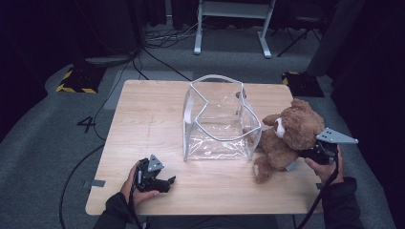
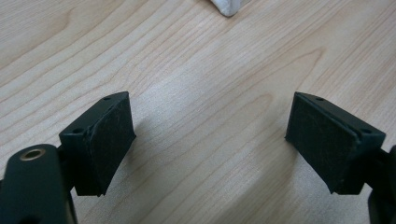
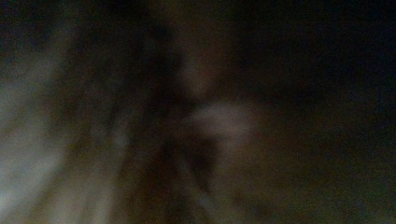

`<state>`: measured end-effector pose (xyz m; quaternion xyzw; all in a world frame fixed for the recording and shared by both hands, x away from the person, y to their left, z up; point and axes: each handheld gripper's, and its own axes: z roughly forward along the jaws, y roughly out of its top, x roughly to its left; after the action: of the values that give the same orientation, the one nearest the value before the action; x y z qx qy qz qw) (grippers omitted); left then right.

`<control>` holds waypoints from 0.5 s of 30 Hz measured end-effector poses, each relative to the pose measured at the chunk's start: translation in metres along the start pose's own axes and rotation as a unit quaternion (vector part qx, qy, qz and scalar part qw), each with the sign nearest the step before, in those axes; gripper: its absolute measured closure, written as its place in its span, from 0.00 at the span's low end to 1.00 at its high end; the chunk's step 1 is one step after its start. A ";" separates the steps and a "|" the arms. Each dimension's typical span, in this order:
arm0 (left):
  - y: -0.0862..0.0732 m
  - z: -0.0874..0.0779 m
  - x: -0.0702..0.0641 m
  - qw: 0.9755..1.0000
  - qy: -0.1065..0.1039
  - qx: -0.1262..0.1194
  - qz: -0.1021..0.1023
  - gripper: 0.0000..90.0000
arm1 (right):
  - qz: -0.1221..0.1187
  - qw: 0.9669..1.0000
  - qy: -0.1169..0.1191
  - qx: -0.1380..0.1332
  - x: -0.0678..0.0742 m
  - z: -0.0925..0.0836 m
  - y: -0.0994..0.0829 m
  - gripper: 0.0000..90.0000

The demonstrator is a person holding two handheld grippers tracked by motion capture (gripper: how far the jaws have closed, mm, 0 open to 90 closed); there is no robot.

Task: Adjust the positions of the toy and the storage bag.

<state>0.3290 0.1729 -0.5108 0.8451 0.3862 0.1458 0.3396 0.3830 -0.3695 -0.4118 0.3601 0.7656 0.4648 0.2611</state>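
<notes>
A brown teddy bear (image 1: 286, 136) sits at the right side of the wooden table (image 1: 143, 119), leaning against a clear plastic bag (image 1: 219, 119) with grey-white edging that stands open at the middle. My right gripper (image 1: 298, 160) is pushed into the bear's back and is shut on it. In the right gripper view there is blurred dark fur (image 3: 210, 121) pressed close to the camera, and the jaws are hidden. My left gripper (image 1: 169, 181) rests low over the front left of the table, open, with bare wood between its pads (image 2: 109, 140).
A white corner of the bag's edging (image 2: 229, 5) lies just ahead of the left gripper. Beyond the table are grey carpet, cables (image 1: 162, 62), a white desk frame (image 1: 231, 24) and yellow-black taped plates (image 1: 76, 81).
</notes>
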 end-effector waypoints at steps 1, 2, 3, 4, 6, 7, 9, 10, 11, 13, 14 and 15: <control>0.000 0.000 0.000 1.000 0.000 0.000 0.000 0.17 | 0.000 1.000 0.000 0.000 0.000 0.000 0.000 0.58; 0.000 0.000 0.000 1.000 0.000 0.000 0.000 0.17 | 0.001 1.000 -0.001 -0.002 0.000 0.000 0.000 0.58; 0.000 0.000 0.000 1.000 0.000 0.000 0.001 0.17 | 0.001 1.000 -0.002 -0.003 0.000 0.000 0.001 0.58; 0.000 0.000 0.000 1.000 0.000 0.000 0.001 0.17 | 0.000 1.000 -0.003 -0.005 0.000 -0.001 0.001 0.58; 0.000 0.000 0.000 1.000 0.000 0.000 0.001 0.17 | -0.002 1.000 -0.005 -0.009 -0.001 -0.001 0.002 0.58; 0.000 0.000 0.000 1.000 0.000 0.000 0.001 0.17 | -0.002 1.000 -0.007 -0.010 -0.001 -0.002 0.003 0.59; 0.000 0.000 0.000 1.000 0.000 0.000 0.001 0.17 | -0.002 1.000 -0.010 -0.015 -0.002 -0.003 0.005 0.59; 0.000 0.000 0.000 1.000 0.000 0.000 0.001 0.17 | -0.001 1.000 -0.011 -0.016 -0.002 -0.004 0.005 0.59; 0.000 0.000 0.000 1.000 0.000 0.000 0.001 0.17 | -0.002 1.000 -0.013 -0.018 -0.002 -0.005 0.006 0.59; 0.001 0.000 0.001 1.000 0.002 -0.001 0.002 0.17 | -0.003 1.000 -0.015 -0.020 -0.003 -0.006 0.006 0.59; 0.001 0.001 0.001 1.000 0.002 -0.001 0.002 0.17 | -0.002 1.000 -0.015 -0.021 -0.003 -0.007 0.007 0.59; 0.001 0.001 0.001 1.000 0.002 0.000 0.002 0.17 | -0.001 1.000 -0.017 -0.022 -0.004 -0.007 0.007 0.59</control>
<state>0.3301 0.1728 -0.5107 0.8455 0.3850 0.1480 0.3391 0.3823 -0.3745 -0.4020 0.3611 0.7512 0.4751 0.2821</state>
